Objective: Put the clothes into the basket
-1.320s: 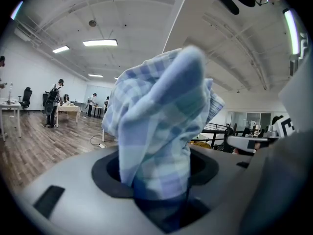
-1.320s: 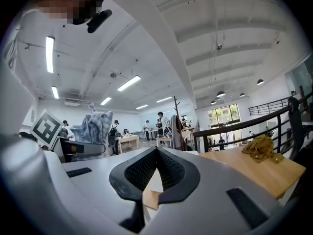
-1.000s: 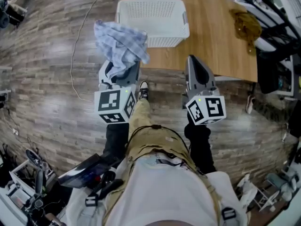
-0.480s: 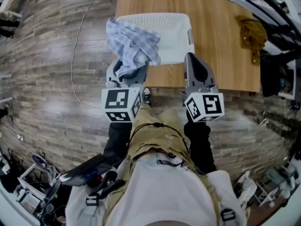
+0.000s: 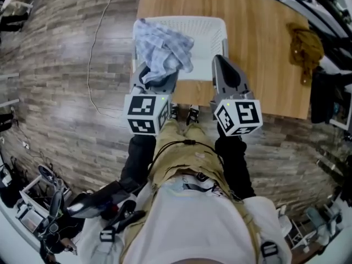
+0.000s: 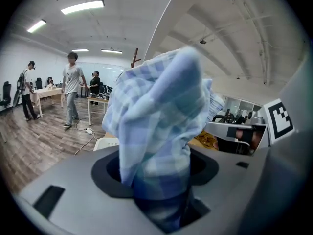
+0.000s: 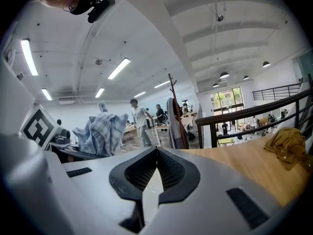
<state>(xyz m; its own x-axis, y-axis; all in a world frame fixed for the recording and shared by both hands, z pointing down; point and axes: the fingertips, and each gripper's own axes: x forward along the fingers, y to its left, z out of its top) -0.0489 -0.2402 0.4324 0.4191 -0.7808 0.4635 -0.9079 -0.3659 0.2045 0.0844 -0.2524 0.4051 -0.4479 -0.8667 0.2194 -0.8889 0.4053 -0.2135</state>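
A blue plaid cloth [image 5: 163,47] bunches up out of my left gripper [image 5: 158,77], whose jaws are shut on its lower end. In the head view the cloth hangs over the near left part of the white slatted basket [image 5: 212,31] on the wooden table [image 5: 258,48]. The left gripper view is mostly filled by the same cloth [image 6: 156,131], pinched between the jaws. My right gripper [image 5: 223,66] is beside the basket's near right corner. Its pads [image 7: 166,173] meet at the tip with nothing between them. A brown garment [image 5: 308,45] lies crumpled at the table's right end.
The table's near edge runs just ahead of both grippers. A cable [image 5: 96,48] trails across the wood-plank floor at the left. Dark equipment [image 5: 330,100] stands at the right of the table. People walk in the room behind [image 6: 72,89].
Both grippers have moved forward toward the table. The plaid cloth, earlier over the floor left of the basket, now hangs over the basket's near left part.
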